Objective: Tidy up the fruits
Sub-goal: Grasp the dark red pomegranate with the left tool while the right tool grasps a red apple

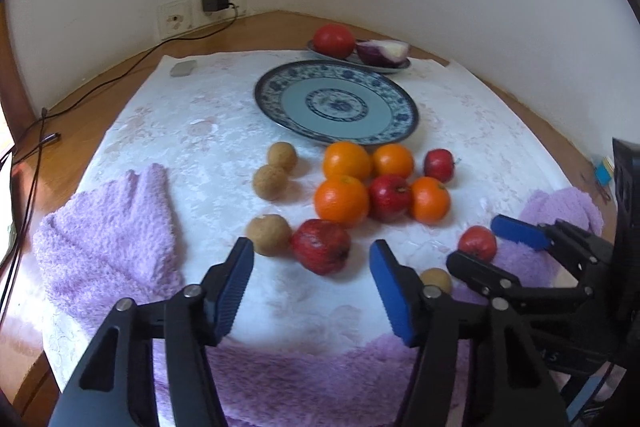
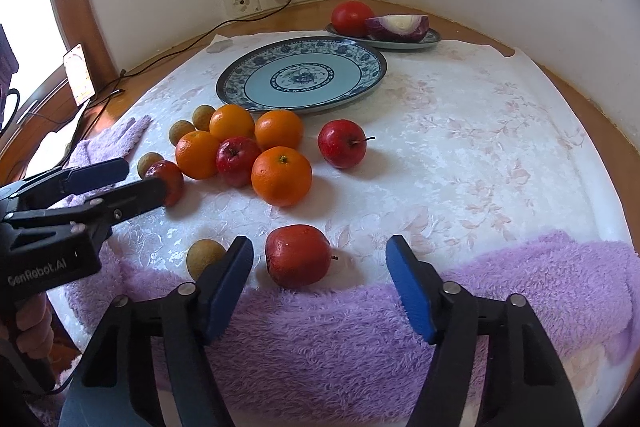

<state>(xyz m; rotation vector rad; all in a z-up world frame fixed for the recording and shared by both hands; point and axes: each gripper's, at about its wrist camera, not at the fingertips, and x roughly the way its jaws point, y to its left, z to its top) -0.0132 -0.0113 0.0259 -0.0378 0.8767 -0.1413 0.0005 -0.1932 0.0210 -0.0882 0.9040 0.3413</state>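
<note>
Purple towel (image 2: pixel 360 327) borders the fruit; both grippers' fingers apart, a red apple (image 2: pixel 298 255) between the right's.

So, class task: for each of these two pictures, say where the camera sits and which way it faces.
Left wrist view: on the left gripper, looking down along its fingers at a dark red fruit; the right gripper shows alongside.
Right wrist view: on the right gripper, facing a red apple; the left gripper and a hand show.
Shared: the blue patterned plate, oranges, purple towel.
</note>
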